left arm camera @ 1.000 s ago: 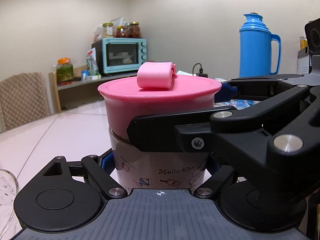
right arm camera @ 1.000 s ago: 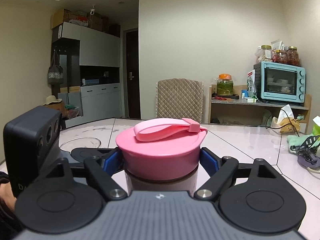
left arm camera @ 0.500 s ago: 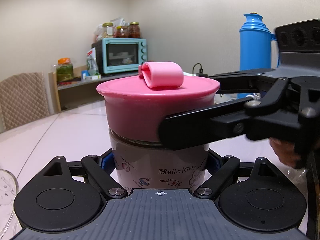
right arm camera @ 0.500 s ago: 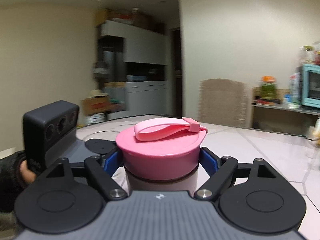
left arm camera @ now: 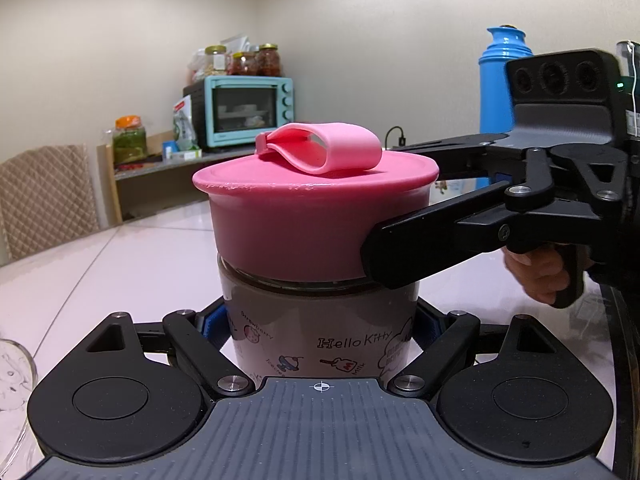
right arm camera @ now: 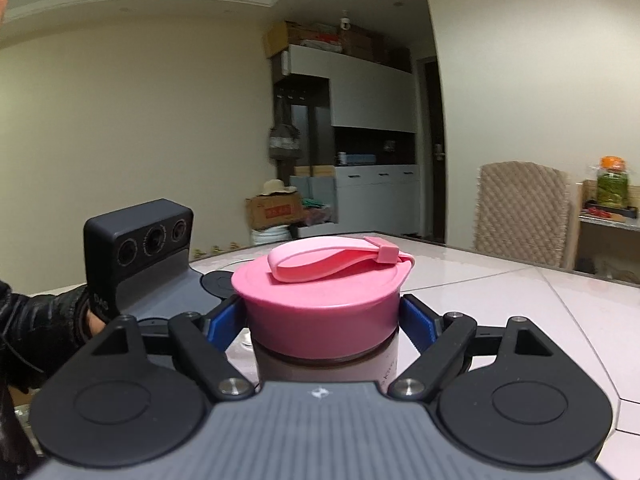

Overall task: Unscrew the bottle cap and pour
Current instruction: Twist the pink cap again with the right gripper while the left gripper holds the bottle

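While your left gripper [left arm camera: 320,320] clamps the Hello Kitty bottle [left arm camera: 320,332] low on its body, blue pads pressed to either side, your right gripper [right arm camera: 322,316] is closed on the pink screw cap [right arm camera: 320,300] directly ahead of its camera; that cap sits just above the left pads and slightly forward of them. Over the last second the right gripper has swung round the bottle: its near finger [left arm camera: 460,240] was laid across the front of the cap, and now reaches in from the right; the cap's carry strap [left arm camera: 320,152] has turned with it, its open loop now facing the left camera; the room behind the cap in the right view has slid sideways too. I judge the cap is turning on its thread while the bottle holds steady; a dark seam shows under the cap's rim, but whether it has risen I cannot tell, so the cap remains seated and pouring must wait until it lifts free.
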`<state>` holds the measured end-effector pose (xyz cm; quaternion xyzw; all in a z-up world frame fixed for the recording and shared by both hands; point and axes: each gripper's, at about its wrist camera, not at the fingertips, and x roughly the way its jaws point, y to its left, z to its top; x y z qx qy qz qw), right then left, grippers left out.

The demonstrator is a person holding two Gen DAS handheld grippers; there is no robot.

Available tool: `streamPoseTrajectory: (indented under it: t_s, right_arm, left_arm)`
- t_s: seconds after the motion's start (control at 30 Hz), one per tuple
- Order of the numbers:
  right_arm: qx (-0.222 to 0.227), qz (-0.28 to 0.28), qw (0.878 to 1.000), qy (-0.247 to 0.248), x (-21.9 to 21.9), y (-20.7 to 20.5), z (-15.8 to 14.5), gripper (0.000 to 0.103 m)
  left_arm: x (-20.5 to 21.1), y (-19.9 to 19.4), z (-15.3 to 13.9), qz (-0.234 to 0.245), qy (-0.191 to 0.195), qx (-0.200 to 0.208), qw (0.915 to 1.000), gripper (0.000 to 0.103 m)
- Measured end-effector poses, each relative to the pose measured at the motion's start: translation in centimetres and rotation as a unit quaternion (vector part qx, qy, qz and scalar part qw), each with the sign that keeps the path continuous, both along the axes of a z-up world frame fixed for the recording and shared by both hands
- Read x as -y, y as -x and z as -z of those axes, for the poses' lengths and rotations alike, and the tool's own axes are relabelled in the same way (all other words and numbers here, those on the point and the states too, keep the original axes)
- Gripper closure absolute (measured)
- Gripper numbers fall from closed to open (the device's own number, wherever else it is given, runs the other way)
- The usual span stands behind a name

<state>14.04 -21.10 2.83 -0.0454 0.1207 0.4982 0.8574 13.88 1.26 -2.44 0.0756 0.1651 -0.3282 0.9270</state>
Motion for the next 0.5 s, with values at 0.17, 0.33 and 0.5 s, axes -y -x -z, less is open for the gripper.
streamPoseTrajectory:
  t_s: [0.17, 0.33, 0.5]
  right_arm:
    - [0.014, 0.084, 0.996, 0.011, -0.8, 2.5, -0.1, 0.013]
    - [0.016, 0.157, 0.987, 0.013, -2.0, 5.2, -0.1, 0.013]
    - [0.001, 0.214, 0.977, 0.005, -3.4, 6.1, -0.1, 0.013]
  left_arm:
    - [0.0, 0.0, 0.0, 0.0, 0.0, 0.0, 1.0, 0.013]
    - [0.0, 0.0, 0.0, 0.0, 0.0, 0.0, 1.0, 0.013]
    - [0.0, 0.0, 0.0, 0.0, 0.0, 0.0, 1.0, 0.013]
